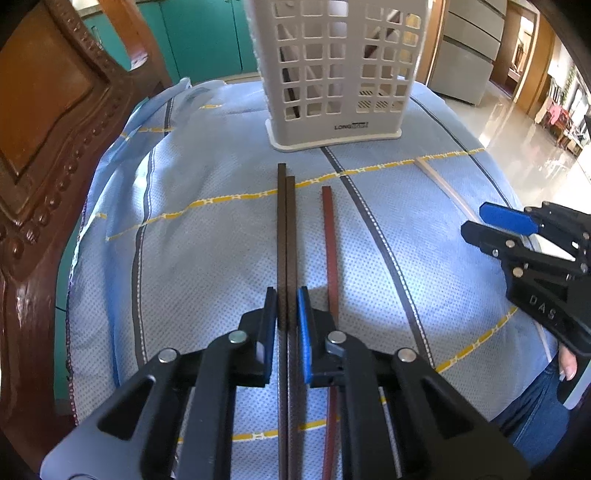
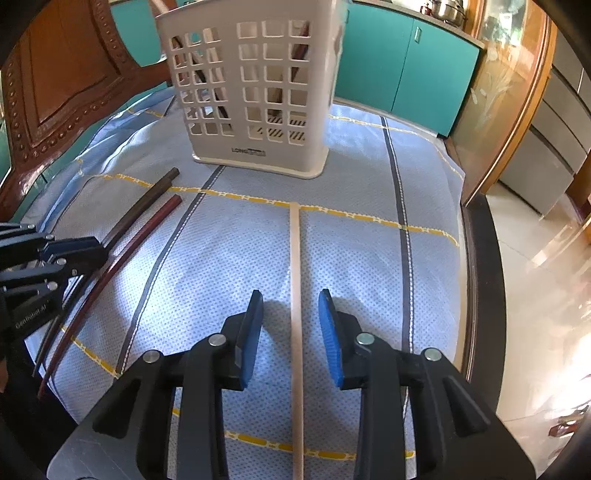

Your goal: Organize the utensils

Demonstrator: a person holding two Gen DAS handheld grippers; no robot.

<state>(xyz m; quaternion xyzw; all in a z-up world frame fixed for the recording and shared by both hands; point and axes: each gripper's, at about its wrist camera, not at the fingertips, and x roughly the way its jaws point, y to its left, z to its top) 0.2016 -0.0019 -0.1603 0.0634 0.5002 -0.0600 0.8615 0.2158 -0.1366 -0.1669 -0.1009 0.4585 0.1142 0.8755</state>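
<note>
Blue cloth [image 1: 207,236] is covering the worktop; a white slotted basket [image 1: 332,74] is standing at its far side. The left gripper [image 1: 287,314] is clenching its jaws on two dark chopsticks [image 1: 286,229] beside a red chopstick [image 1: 330,236]. The right gripper [image 2: 291,321] is straddling, jaws released, a pale chopstick [image 2: 295,258].

A home kitchen and dining area: teal cabinet doors [image 2: 406,70] run along the wall under a counter holding steel pots [image 2: 445,9]. A carved wooden chair [image 1: 48,122] stands at a cloth-covered table [image 1: 207,258], and polished floor tiles [image 1: 517,122] lead into further rooms.
</note>
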